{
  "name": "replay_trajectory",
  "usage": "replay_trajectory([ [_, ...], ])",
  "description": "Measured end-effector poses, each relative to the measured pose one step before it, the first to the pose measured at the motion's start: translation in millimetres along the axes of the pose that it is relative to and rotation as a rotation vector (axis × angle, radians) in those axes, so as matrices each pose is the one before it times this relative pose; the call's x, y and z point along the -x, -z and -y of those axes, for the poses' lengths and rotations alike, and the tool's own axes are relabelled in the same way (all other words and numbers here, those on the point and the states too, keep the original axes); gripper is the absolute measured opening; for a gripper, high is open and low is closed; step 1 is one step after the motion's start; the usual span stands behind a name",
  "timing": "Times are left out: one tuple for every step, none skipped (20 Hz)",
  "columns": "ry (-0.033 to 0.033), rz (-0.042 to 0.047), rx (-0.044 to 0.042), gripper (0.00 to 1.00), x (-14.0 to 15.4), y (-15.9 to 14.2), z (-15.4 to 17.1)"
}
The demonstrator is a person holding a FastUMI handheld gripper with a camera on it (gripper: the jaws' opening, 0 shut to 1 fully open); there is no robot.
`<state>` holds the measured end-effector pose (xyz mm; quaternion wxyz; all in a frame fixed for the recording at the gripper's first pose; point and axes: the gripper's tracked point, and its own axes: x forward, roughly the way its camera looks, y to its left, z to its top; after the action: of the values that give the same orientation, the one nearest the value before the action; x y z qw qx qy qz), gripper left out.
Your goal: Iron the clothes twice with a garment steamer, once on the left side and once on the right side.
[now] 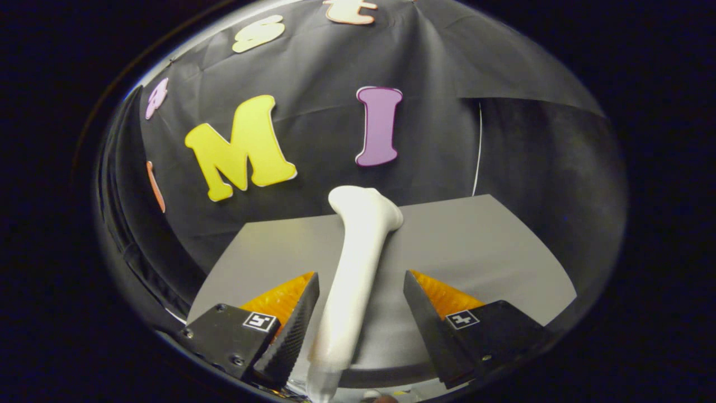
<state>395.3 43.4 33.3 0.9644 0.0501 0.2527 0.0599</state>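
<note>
A white garment steamer (363, 235) lies on the grey table (481, 246), its head pointing away toward the black back wall and its handle running back between my fingers. My gripper (360, 275) is open around the handle. The left finger (293, 324) stands very near the handle's side, and I cannot tell if it touches. The right finger (425, 313) is apart from it, with a strip of table showing in the gap.
The table's far edge meets the black cloth wall just beyond the steamer's head. A thin white cord (478, 145) hangs down the wall at the back right. Bare grey table surface spreads to both sides of the fingers.
</note>
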Motion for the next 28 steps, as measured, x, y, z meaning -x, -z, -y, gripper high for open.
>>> replay_trajectory([
  [-0.0175, -0.02466, -0.00109, 0.93, -3.57, 1.14, -5.91],
  [-0.01158, -0.02657, 0.00053, 0.93, -5.11, 5.85, -4.29],
  [0.01012, -0.02506, -0.00356, 0.91, -4.42, 3.46, 2.78],
  [0.00906, -0.01796, -0.00257, 0.89, -1.85, 1.15, 0.62],
  [0.00895, -0.01608, -0.00783, 0.85, -2.79, 1.38, 0.48],
  [0.01558, 0.00687, 0.00505, 0.82, -2.35, -2.76, 1.5],
  [-0.0026, -0.01099, -0.00589, 0.76, -3.15, 0.27, -0.98],
  [0.01338, 0.00723, -0.00031, 0.71, 1.8, -0.57, -1.18],
  [-0.00799, -0.0177, 0.00085, 0.66, -1.39, 1.2, -3.31],
  [0.02312, 0.00457, -0.0094, 0.61, -0.52, 0.41, -0.05],
  [0.015, -0.00608, -0.01711, 0.56, 1.01, -1.09, -1.3],
  [0.00913, -0.0006, -0.00256, 0.51, -1.4, 0.28, 0.35],
  [-0.00703, 0.009, 0.01097, 0.47, 0.79, 0.69, -2.5],
  [-0.01098, 0.01514, -0.0046, 0.45, 2.77, -3.05, -2.67],
  [-0.00709, 0.02087, 0.0005, 0.43, 3.19, -2.49, -5.57],
  [-0.00208, 0.02858, 0.00185, 0.41, 6.07, -5.26, -4.34],
  [-0.00839, 0.03178, 0.00788, 0.39, 7.54, -4.29, -4.97],
  [-0.0277, 0.03401, -0.01391, 0.39, 8.41, -5.82, -7.75],
  [-0.0307, 0.02599, -0.01799, 0.39, 10.6, -4.22, -8.74],
  [-0.0163, 0.03206, -0.01418, 0.39, 11.21, -4.99, -6.26],
  [-0.0025, 0.03712, 0.00188, 0.39, 10.22, -4.29, -3.19],
  [-0.00168, 0.04174, 0.00125, 0.38, 13.58, -6.23, -4.91],
  [-0.00728, 0.04023, 0.00325, 0.38, 14.92, -5.26, -5.55],
  [-0.00874, 0.03548, -0.00048, 0.38, 16.57, -6.48, -6.8],
  [-0.00047, 0.02658, -0.00153, 0.38, 17.89, -5.36, -6.0],
  [-0.0005, 0.02909, -0.00154, 0.38, 14.19, -5.49, -7.13],
  [-0.00463, 0.03225, -0.00097, 0.38, 11.47, -5.98, -11.48],
  [-0.00605, 0.03009, 0.00271, 0.38, 8.55, -4.75, -12.54],
])
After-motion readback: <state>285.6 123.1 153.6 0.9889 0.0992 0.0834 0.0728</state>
